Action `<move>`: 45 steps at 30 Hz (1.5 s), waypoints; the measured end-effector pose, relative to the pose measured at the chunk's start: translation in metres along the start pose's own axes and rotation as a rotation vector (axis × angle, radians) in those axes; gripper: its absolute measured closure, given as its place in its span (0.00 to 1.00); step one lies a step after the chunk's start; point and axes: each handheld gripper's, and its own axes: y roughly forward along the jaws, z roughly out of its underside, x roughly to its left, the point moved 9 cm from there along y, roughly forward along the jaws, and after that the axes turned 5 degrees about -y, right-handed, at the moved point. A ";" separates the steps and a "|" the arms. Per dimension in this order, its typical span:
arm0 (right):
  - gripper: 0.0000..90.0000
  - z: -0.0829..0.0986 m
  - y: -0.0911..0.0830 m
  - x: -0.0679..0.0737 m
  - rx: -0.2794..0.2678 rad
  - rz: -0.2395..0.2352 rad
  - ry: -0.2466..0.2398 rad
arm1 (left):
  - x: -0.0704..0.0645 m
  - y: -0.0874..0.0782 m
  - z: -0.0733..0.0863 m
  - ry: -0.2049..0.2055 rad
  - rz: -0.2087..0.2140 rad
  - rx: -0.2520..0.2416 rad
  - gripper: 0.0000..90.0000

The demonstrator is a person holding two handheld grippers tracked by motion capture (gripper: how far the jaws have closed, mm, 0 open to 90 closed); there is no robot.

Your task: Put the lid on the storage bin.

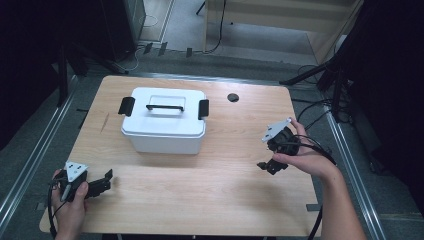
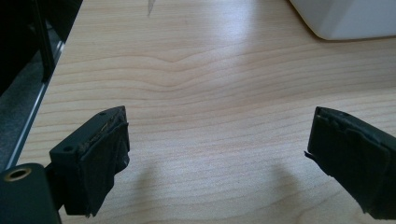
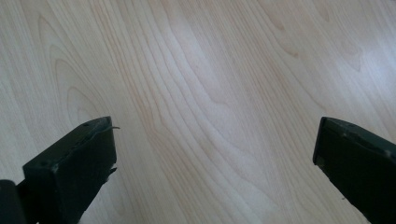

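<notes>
A white lidded box [image 1: 164, 120] with a black handle and a black latch at each end stands on the wooden table [image 1: 200, 200], left of centre toward the back. My left gripper [image 1: 102, 183] is held near the front left corner, well short of the box, and is open with nothing between its jaws. In the left gripper view [image 2: 217, 144] the box's lower corner [image 2: 345, 18] shows at the top right. My right gripper [image 1: 267, 165] hovers over the right side of the table, tilted down, open and empty. The right gripper view [image 3: 215, 154] looks at bare wood.
A small round black cable hole [image 1: 233, 97] sits in the table near the back edge, right of the box. Metal rails [image 1: 30, 160] run along both sides of the table. Cables [image 1: 310, 107] lie on the floor at the right.
</notes>
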 end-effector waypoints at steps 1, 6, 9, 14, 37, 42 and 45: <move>0.00 0.003 0.001 0.000 -0.002 0.002 0.005 | 0.000 0.000 0.000 0.003 0.000 0.001 0.07; 0.00 0.017 0.004 0.002 -0.027 0.017 0.038 | 0.000 0.000 0.000 0.004 -0.002 0.000 0.07; 0.00 0.024 0.006 0.004 -0.043 0.024 0.059 | 0.000 0.000 0.000 0.007 -0.002 0.000 0.07; 0.00 0.036 0.012 0.009 -0.071 0.036 0.080 | 0.000 0.000 0.000 0.005 -0.003 0.001 0.07; 0.00 0.086 0.022 0.037 -0.212 0.080 0.201 | -0.001 -0.001 0.000 0.001 -0.006 -0.005 0.07; 0.00 0.093 0.023 0.041 -0.282 0.106 0.251 | -0.001 -0.001 0.000 0.003 -0.009 -0.004 0.07; 0.00 0.097 0.023 0.044 -0.340 0.121 0.286 | -0.001 -0.001 0.000 0.003 -0.010 -0.006 0.07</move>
